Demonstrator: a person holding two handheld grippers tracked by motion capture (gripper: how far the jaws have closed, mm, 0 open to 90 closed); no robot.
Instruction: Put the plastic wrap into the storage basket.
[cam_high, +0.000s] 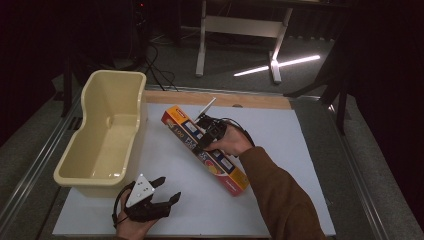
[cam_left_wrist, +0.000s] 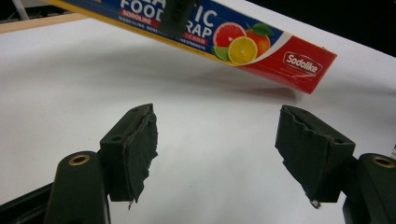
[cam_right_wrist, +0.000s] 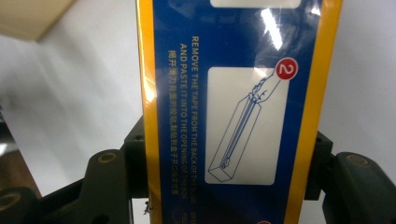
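a white table (cam_high: 280, 200) carries a cream tub (cam_high: 107, 135) at its left, just beside a long plastic wrap box (cam_high: 202, 149) lying diagonally at the middle. the box is blue with yellow edges, citrus pictures and a red end. the right gripper (cam_high: 204, 142) pinches its middle across the width, while the left gripper (cam_high: 162, 192), jaws spread, hovers near the tub's front corner.

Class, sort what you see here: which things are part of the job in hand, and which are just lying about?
In the job:
- food wrap box, clamped in the right hand-held gripper
- left hand-held gripper, open, nothing in it
- likely the cream tub

Lying about:
- white table frame on the floor behind
- floor cables
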